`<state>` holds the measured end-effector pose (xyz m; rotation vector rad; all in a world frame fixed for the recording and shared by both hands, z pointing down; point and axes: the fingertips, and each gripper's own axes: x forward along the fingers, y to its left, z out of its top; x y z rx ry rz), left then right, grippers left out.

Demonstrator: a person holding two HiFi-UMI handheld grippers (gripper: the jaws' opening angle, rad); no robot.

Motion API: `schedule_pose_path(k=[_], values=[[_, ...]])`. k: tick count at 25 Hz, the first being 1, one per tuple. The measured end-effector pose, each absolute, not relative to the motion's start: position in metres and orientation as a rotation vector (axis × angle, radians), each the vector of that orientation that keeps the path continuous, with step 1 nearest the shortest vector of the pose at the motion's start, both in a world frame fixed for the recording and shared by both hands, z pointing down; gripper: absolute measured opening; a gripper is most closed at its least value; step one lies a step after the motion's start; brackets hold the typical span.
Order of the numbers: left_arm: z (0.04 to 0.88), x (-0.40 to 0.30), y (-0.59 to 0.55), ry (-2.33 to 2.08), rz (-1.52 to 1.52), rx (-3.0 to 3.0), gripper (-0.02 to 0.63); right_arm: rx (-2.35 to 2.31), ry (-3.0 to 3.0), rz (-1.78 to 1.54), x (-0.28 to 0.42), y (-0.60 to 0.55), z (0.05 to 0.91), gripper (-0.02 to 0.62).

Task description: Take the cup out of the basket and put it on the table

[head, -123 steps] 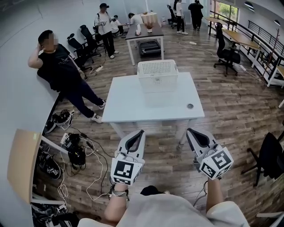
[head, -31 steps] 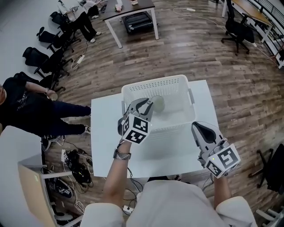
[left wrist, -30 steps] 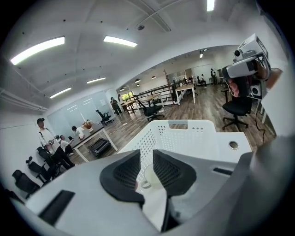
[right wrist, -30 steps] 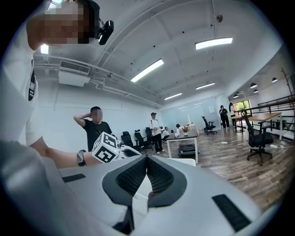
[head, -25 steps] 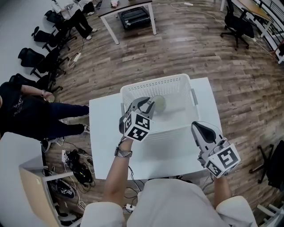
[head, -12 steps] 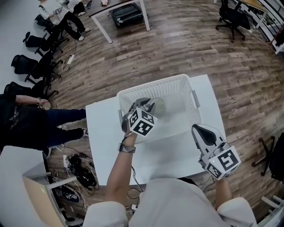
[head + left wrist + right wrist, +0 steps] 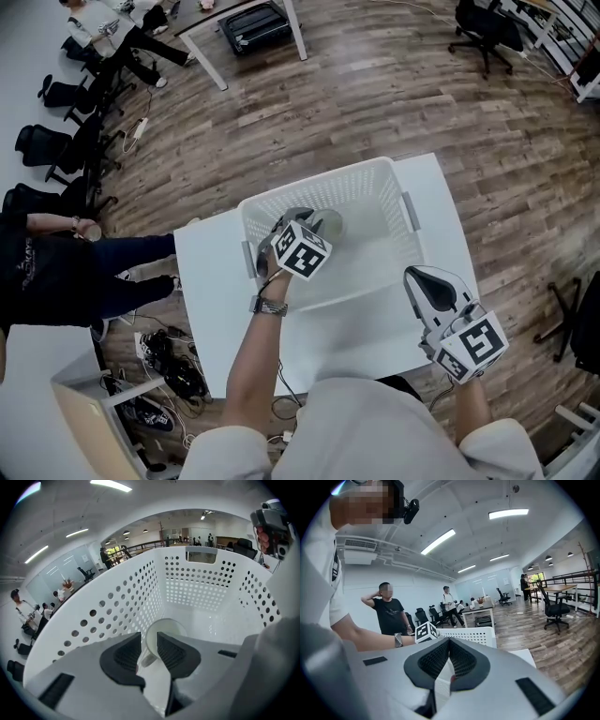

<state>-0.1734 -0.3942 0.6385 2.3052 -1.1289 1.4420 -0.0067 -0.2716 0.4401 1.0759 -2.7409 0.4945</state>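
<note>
White perforated basket (image 7: pixel 377 201) stands on the worktop (image 7: pixel 212 309) in the head view, with the cup (image 7: pixel 329 223) inside it, by the left gripper (image 7: pixel 301 217). In the left gripper view, the jaws have just been opening and stand apart, the cup just past their tips, untouched. In the right gripper view, the right gripper (image 7: pixel 449 642) has its jaws closed on nothing.

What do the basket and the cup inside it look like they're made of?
The basket looks like white moulded plastic: even rows of round holes, smooth and slightly glossy walls. The cup is pale, smooth and faintly shiny, either plastic or ceramic; I can't tell which.
</note>
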Motion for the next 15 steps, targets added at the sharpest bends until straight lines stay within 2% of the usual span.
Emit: schedule_pose_path(k=[15], values=[[0.672,-0.181,-0.401,-1.050,1.534,2.212,0.118,1.078,-2.706,0.547,-0.007,-0.280,0.458,0.017]])
